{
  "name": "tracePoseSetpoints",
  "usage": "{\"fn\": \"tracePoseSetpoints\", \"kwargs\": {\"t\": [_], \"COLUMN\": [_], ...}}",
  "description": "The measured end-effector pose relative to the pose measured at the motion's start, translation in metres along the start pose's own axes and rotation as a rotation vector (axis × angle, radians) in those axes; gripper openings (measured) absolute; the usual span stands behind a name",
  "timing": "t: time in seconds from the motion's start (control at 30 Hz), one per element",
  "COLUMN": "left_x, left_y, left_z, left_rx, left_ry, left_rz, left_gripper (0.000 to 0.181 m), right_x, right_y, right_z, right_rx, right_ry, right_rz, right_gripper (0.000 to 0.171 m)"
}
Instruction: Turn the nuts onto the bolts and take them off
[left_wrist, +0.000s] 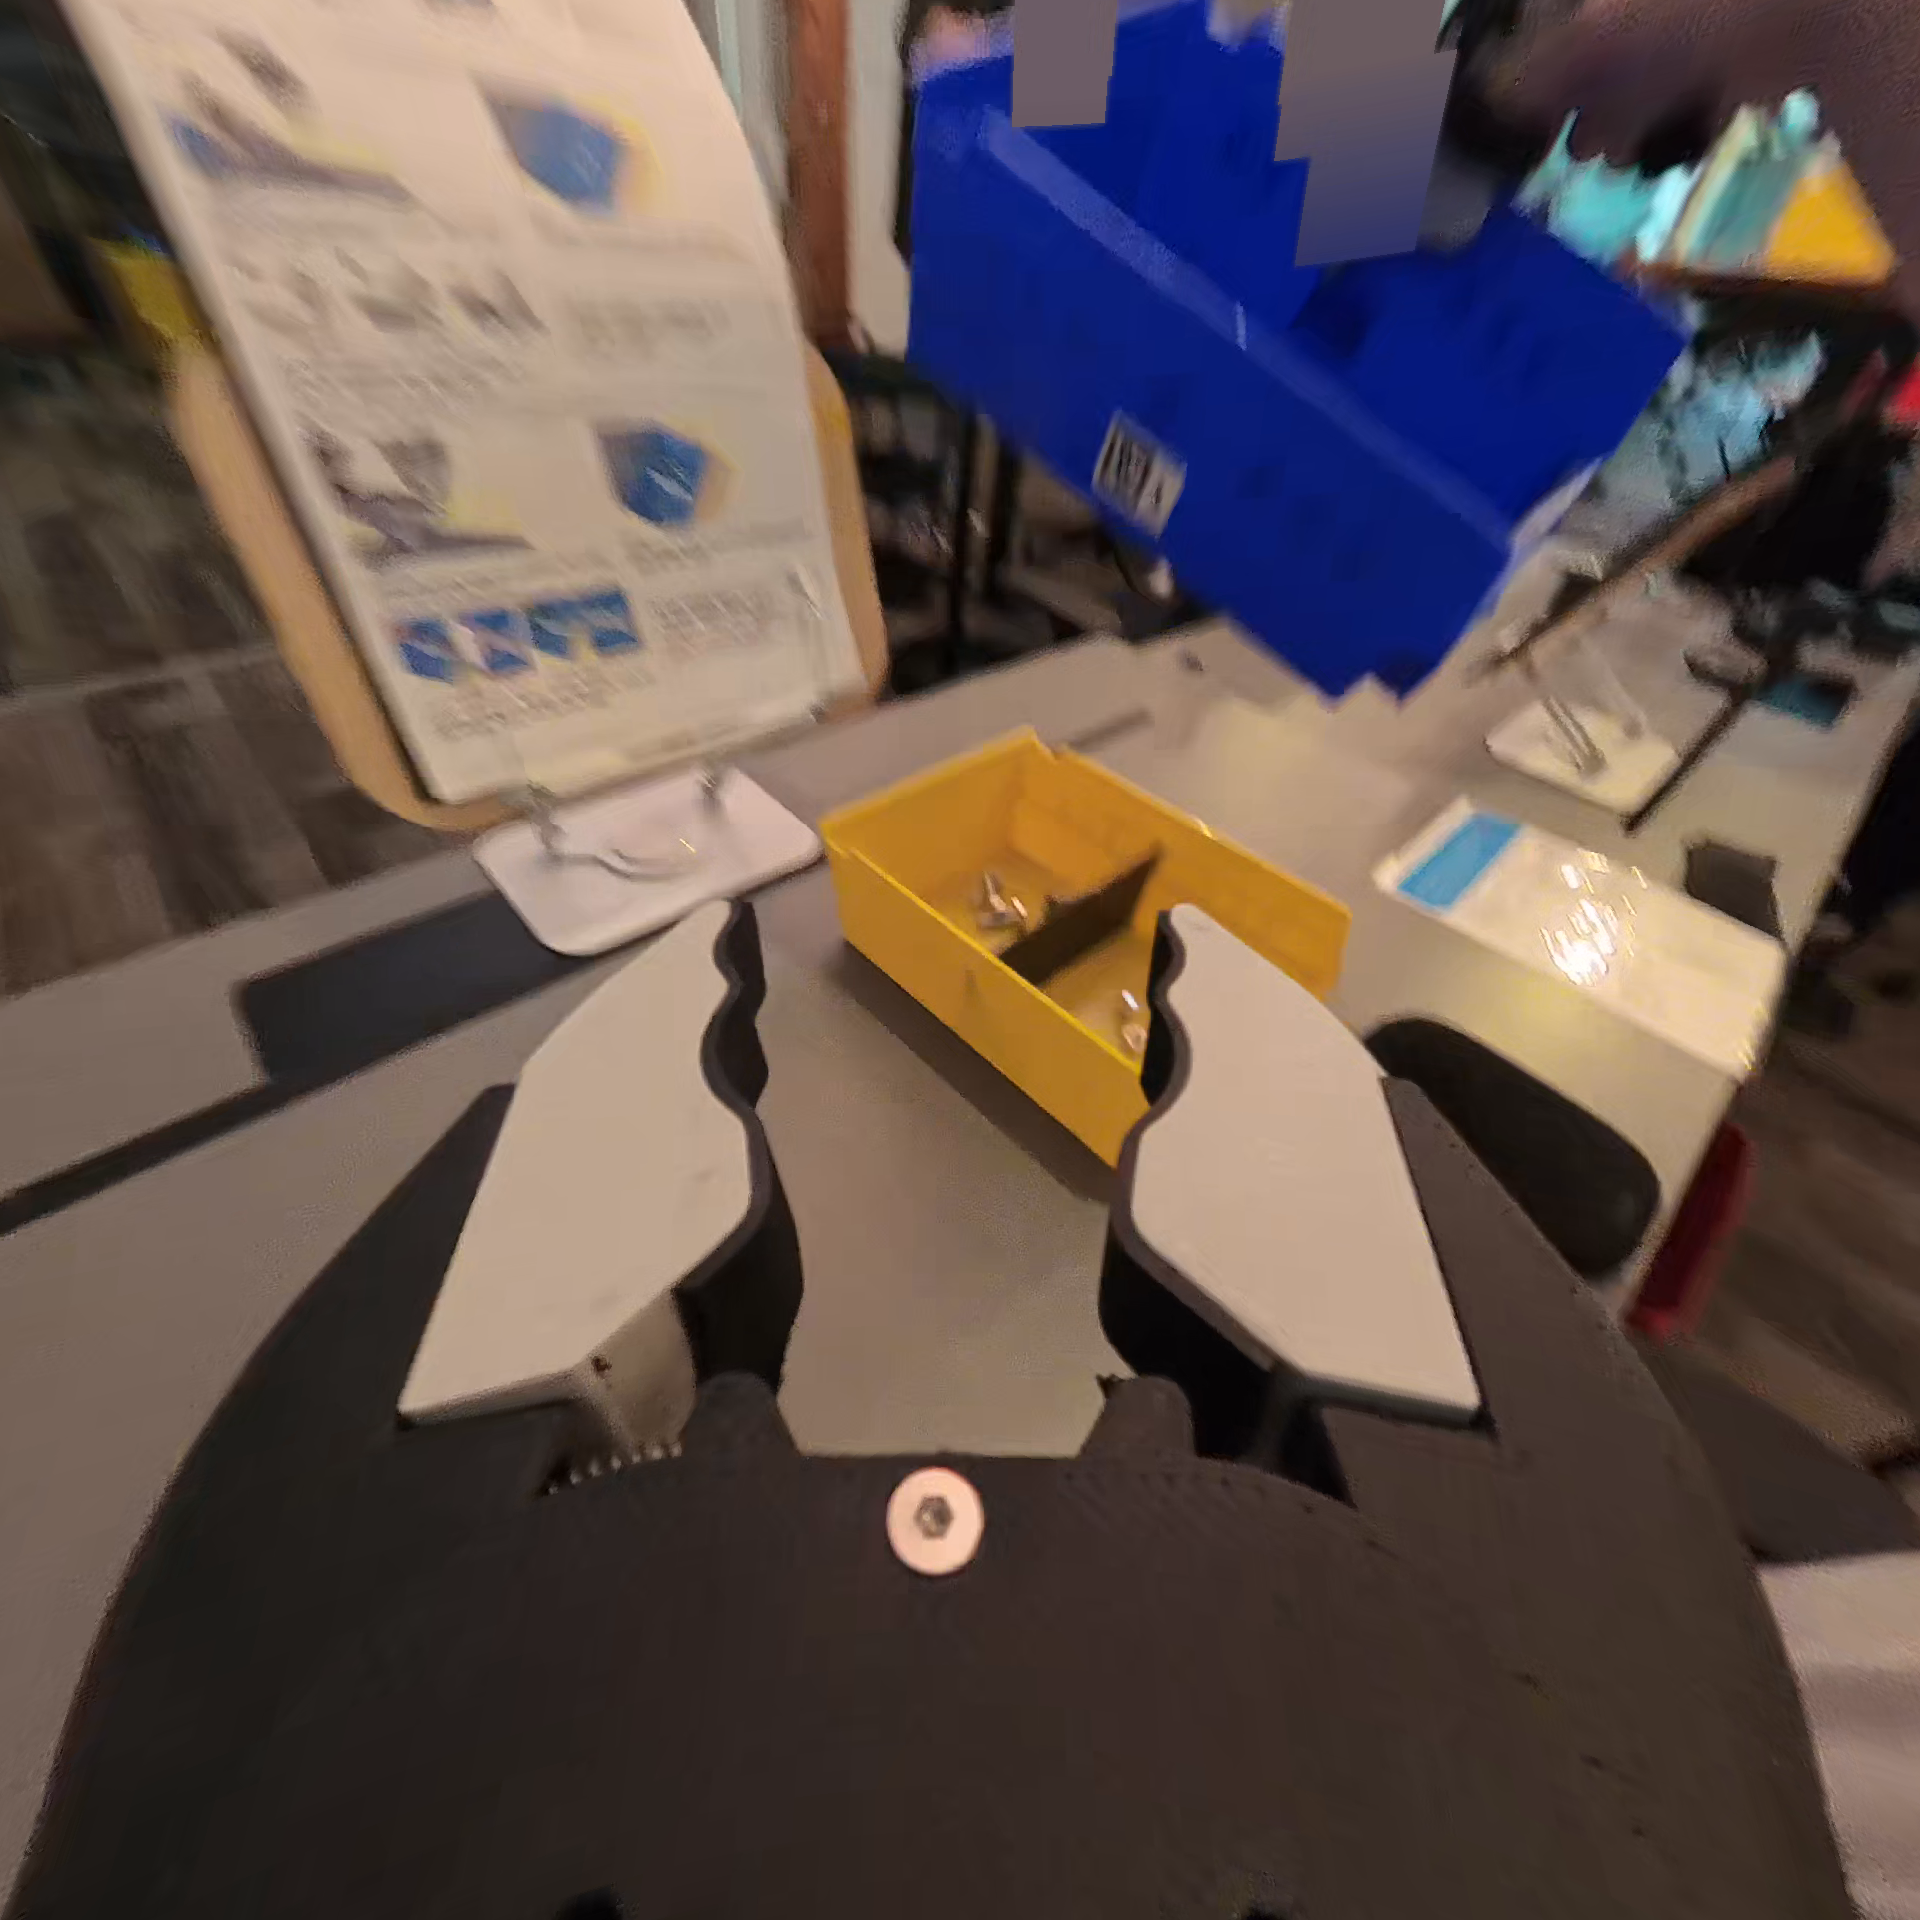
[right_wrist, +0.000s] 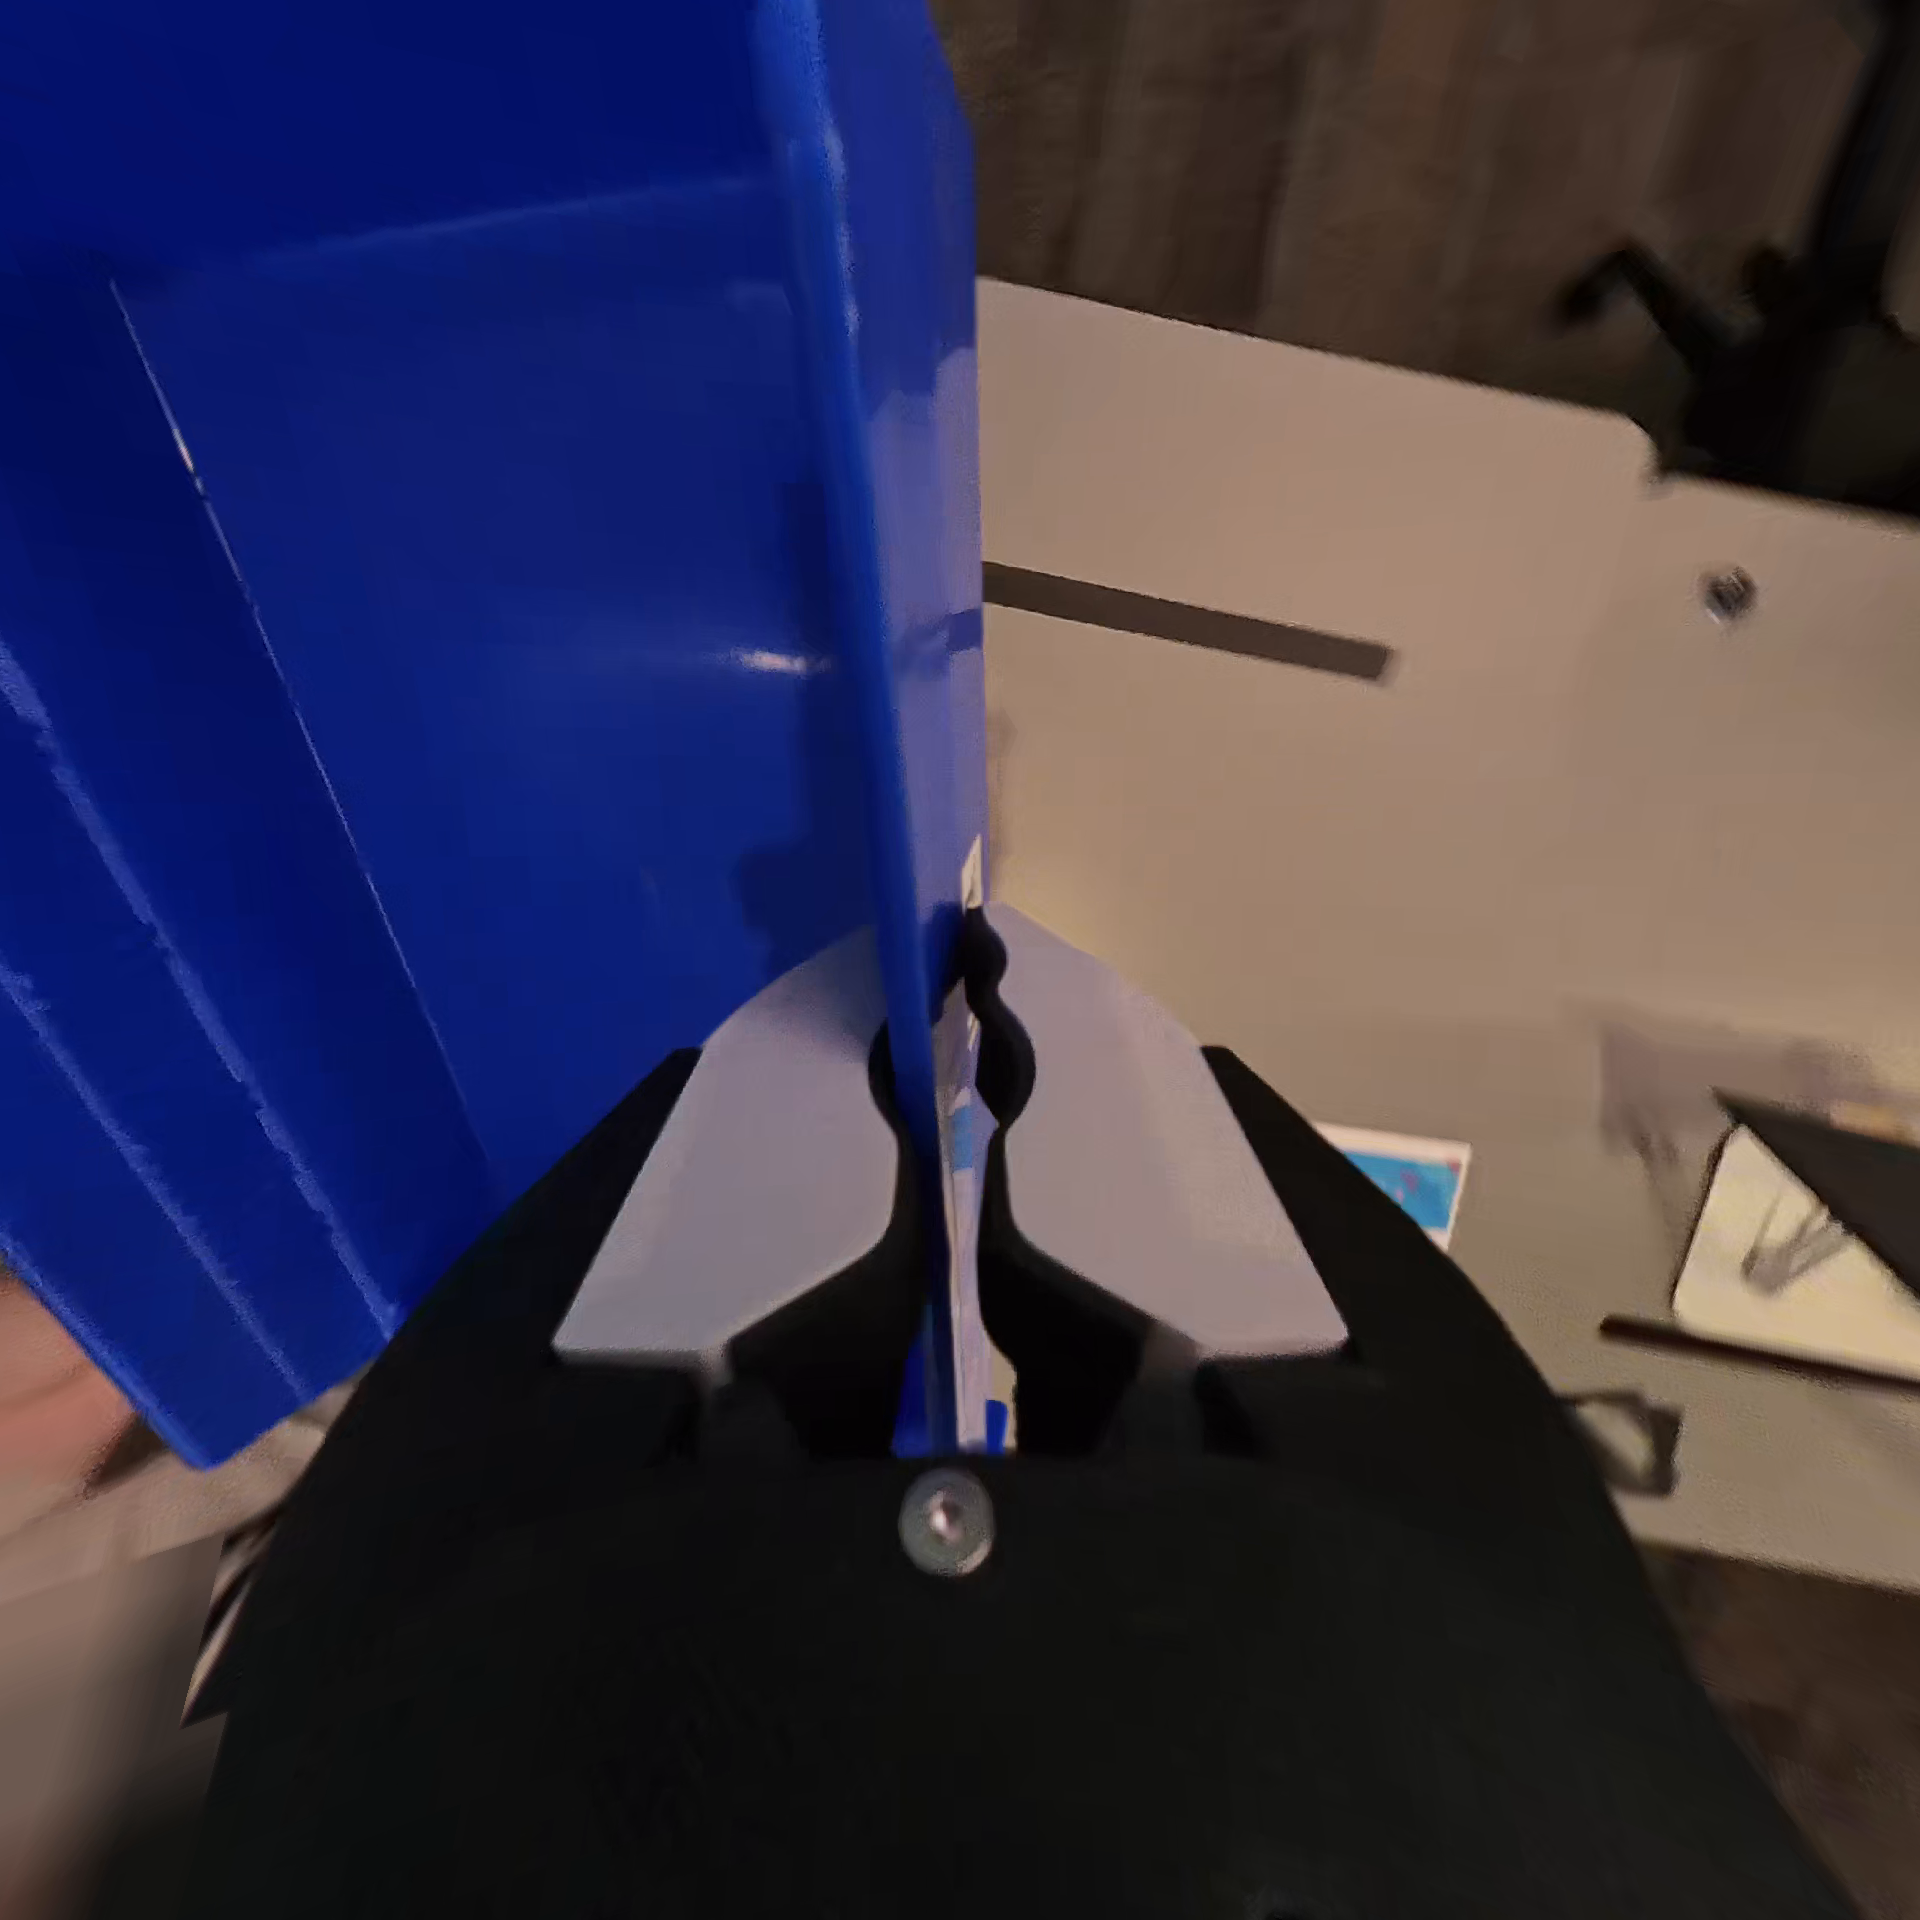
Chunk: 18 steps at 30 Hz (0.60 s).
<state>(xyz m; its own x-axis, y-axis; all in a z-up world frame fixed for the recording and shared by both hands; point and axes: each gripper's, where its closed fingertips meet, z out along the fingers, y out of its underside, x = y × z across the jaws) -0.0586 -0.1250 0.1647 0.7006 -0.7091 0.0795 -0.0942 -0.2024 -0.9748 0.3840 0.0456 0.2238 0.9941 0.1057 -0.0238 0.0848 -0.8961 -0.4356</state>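
Right wrist view shows the right gripper (right_wrist: 940, 1049) pinching one thin wall of the blue bin (right_wrist: 499, 623), so the bin hangs up in the air off the table (right_wrist: 1351, 883). Its inside looks empty from here. Over in the left wrist view, the left gripper (left_wrist: 951, 935) is spread wide and holds nothing. Just past its tips sits the yellow bin (left_wrist: 935, 956), with small metal nuts and bolts (left_wrist: 997, 902) inside, ready to pick.

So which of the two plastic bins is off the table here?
The blue bin: the right gripper is clamped on its wall and holds it in the air. The yellow bin sits on the table.
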Motion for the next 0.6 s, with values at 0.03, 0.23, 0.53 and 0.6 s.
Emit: {"fn": "tracePoseSetpoints", "kwargs": {"t": [0.03, 0.23, 0.53, 0.6], "left_x": [0.012, 0.059, 0.035, 0.037], "left_y": [0.010, 0.097, 0.216, 0.218], "left_z": [0.019, 0.159, 0.237, 0.232], "left_rx": [-0.068, -0.413, -0.835, -0.891], "left_ry": [0.054, 0.172, 0.156, 0.195], "left_rz": [0.007, 0.039, -0.124, -0.111], "left_gripper": [0.071, 0.071, 0.076, 0.065], "right_x": [0.040, 0.191, 0.245, 0.247], "right_y": [0.017, 0.155, 0.295, 0.303], "right_z": [-0.007, 0.002, 0.079, 0.089], "right_rx": [0.021, 0.062, -0.084, -0.114], "right_ry": [0.023, 0.031, -0.033, -0.020], "right_rz": [0.091, 0.499, 0.639, 0.619], "right_gripper": [0.007, 0.008, 0.010, 0.010]}}
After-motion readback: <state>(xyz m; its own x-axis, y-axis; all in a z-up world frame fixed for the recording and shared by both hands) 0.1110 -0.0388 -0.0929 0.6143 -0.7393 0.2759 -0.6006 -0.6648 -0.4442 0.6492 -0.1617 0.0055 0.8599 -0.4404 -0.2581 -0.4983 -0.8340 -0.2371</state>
